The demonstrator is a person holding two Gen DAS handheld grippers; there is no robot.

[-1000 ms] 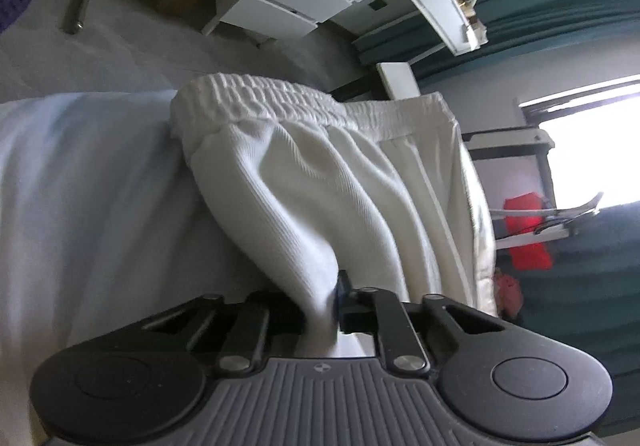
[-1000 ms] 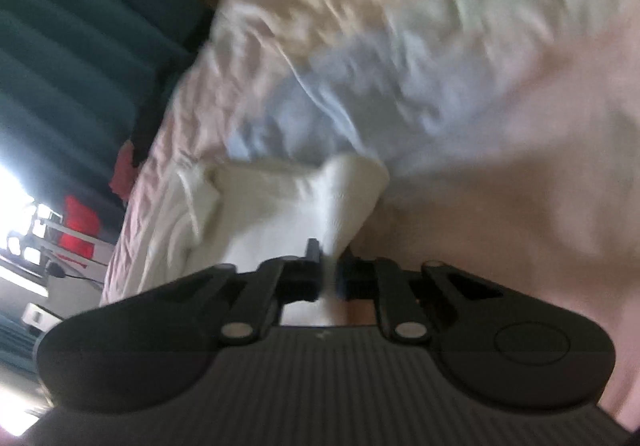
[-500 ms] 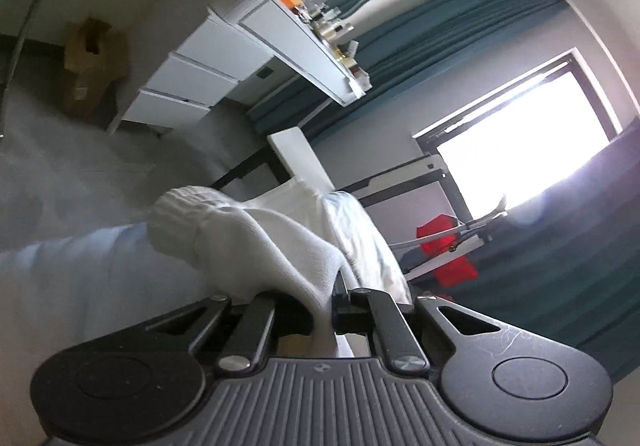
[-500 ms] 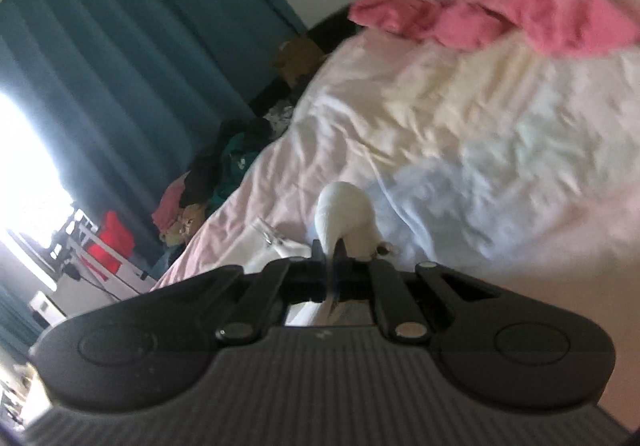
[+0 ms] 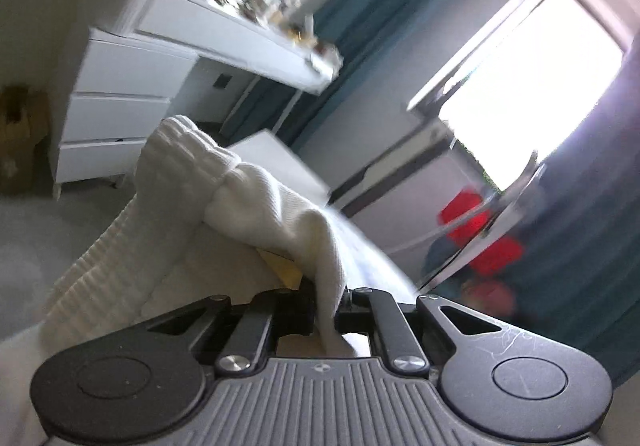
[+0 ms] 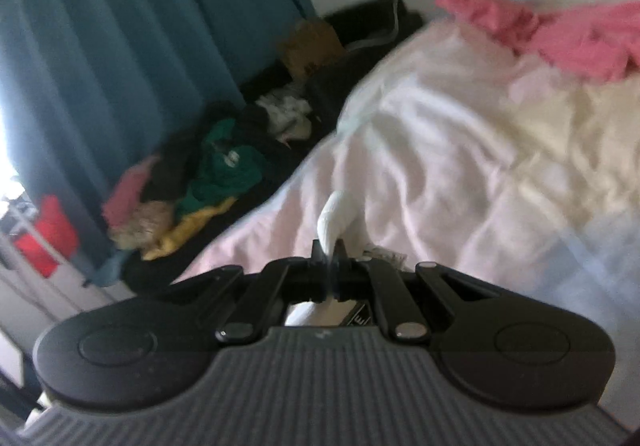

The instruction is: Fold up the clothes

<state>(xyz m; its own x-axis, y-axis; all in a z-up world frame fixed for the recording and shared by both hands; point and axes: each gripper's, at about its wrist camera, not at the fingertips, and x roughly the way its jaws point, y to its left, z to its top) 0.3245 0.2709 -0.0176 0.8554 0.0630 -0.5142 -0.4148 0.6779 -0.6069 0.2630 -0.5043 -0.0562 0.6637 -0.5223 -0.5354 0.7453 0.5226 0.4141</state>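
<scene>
Across the right wrist view spreads the bed (image 6: 500,150), its pale pink and cream cover rumpled and blurred, with one pink garment (image 6: 560,30) bunched near its far end. Beside the bed, on a dark low surface against the teal curtain (image 6: 120,46), lies a heap of clothes (image 6: 208,174) in green, yellow, pink and black; single pieces cannot be counted. A white chest of three drawers (image 5: 120,106) joins a long bench (image 5: 240,34) whose small clutter is too smeared to name. One bright window (image 5: 532,86) washes out its surroundings, and red shapes (image 5: 480,230) below it stay unclear. The white ribbed garment (image 5: 264,206) rises off the bed, elastic waistband bunched uppermost, its lower part cut off by the frame. The left gripper (image 5: 330,304) has its jaws closed on a fold of it. The right gripper (image 6: 329,252) pinches a thin white edge of the same cloth, most of it hidden behind the jaws.
</scene>
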